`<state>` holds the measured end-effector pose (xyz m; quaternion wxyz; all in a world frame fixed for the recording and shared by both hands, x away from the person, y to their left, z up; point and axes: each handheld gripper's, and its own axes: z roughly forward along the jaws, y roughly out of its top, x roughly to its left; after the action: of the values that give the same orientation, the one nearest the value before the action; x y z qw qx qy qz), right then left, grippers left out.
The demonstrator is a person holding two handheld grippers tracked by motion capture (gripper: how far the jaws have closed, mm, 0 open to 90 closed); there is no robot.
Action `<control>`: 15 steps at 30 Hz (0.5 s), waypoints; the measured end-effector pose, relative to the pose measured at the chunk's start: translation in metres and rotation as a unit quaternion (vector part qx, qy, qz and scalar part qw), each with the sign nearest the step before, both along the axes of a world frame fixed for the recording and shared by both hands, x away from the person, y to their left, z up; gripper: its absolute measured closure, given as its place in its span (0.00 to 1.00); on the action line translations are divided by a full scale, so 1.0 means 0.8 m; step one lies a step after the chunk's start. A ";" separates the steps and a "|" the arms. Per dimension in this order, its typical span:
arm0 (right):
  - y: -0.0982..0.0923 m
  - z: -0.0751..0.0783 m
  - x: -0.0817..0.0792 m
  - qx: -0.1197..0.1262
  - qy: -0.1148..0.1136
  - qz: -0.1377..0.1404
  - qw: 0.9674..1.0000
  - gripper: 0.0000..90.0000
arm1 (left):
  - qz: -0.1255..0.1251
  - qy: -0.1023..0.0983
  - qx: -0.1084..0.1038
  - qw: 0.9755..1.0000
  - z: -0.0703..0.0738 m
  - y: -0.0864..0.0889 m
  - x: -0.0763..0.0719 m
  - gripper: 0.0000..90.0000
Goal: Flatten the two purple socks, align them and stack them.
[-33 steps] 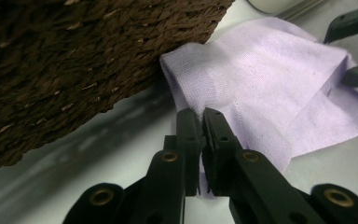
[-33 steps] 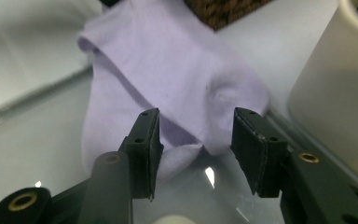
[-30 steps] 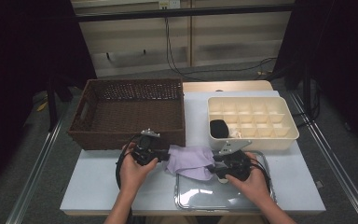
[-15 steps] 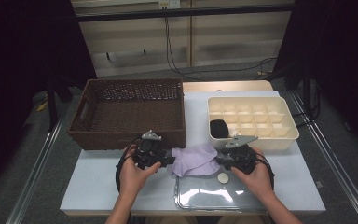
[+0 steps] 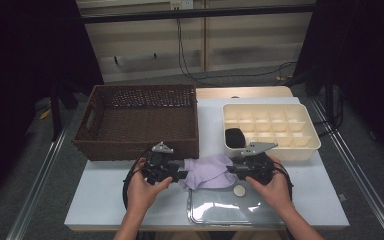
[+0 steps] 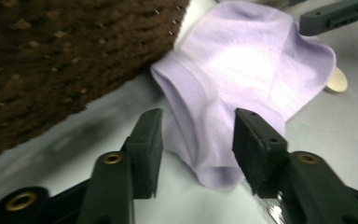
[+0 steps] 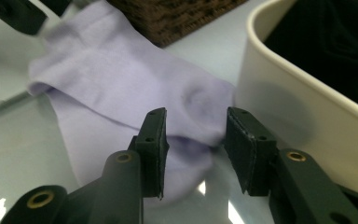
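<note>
Both grippers have drawn closer to the lilac sock point(image 5: 207, 171) than they were a second ago, and the sock now lies more spread out between them. On the white worktop point(image 5: 100, 197), the sock rests just in front of the brown wicker basket point(image 5: 140, 120), partly overlapping the far edge of a clear plastic lid point(image 5: 230, 207).

From the left, the left gripper point(image 5: 182, 174) points at the sock. Its jaws have just been opening and then closing a little; in the left gripper view they stand apart on either side of the sock's folded edge point(image 6: 214, 154), with no clear sign that the pads press on it.

From the right, the right gripper point(image 5: 230, 170) faces the sock. Its jaws have just been closing; in the right gripper view they straddle a fold of the sock point(image 7: 196, 135) with a gap still showing, so nothing is clamped.

A cream divided tray point(image 5: 310, 142) sits to the right, with a dark item point(image 5: 235, 137) in its near-left compartment. A small pale disc point(image 5: 239, 190) lies on the lid.
</note>
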<state>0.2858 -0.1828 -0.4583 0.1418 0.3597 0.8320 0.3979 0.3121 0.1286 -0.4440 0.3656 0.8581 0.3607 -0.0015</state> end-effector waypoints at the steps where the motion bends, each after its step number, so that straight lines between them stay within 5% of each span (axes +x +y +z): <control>1: 0.002 0.000 0.001 0.003 0.001 0.002 1.000 0.68 | -0.001 0.000 0.003 1.000 -0.001 -0.001 -0.001 0.61; 8: 0.017 -0.012 0.011 0.001 0.024 0.015 1.000 0.90 | -0.005 0.007 0.010 1.000 -0.008 -0.003 -0.002 0.76; 15: 0.016 -0.014 0.012 0.012 0.028 0.019 0.999 0.98 | -0.001 0.017 0.013 1.000 -0.003 -0.006 -0.005 0.92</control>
<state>0.2956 -0.1698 -0.4698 0.1067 0.3569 0.8373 0.4002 0.3081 0.1239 -0.4468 0.3478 0.8631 0.3661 -0.0116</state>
